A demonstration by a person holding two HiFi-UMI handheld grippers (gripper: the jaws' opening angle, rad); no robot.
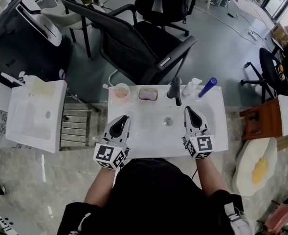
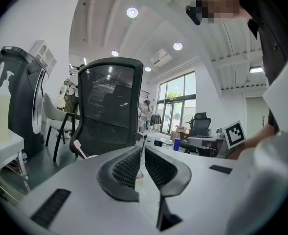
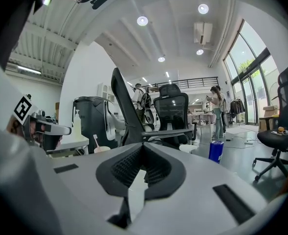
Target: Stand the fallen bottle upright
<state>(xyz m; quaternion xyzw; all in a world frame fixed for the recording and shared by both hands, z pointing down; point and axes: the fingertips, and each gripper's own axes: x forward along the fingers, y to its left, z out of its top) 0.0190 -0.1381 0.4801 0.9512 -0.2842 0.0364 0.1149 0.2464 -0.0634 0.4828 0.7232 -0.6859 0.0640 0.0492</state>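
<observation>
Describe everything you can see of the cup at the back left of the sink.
The cup is a small round tumbler, pale peach, seemingly translucent plastic, standing upright and open-topped on the rear left corner of the white sink. A toothbrush leans in it, poking out to the left. A soap dish sits beside it on the right, not touching.

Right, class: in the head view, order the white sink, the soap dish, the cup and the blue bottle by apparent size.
1. White sink, by far the largest.
2. Soap dish and cup look alike, so I won't rank them.
3. Blue bottle, slim and slightly smaller.
</observation>
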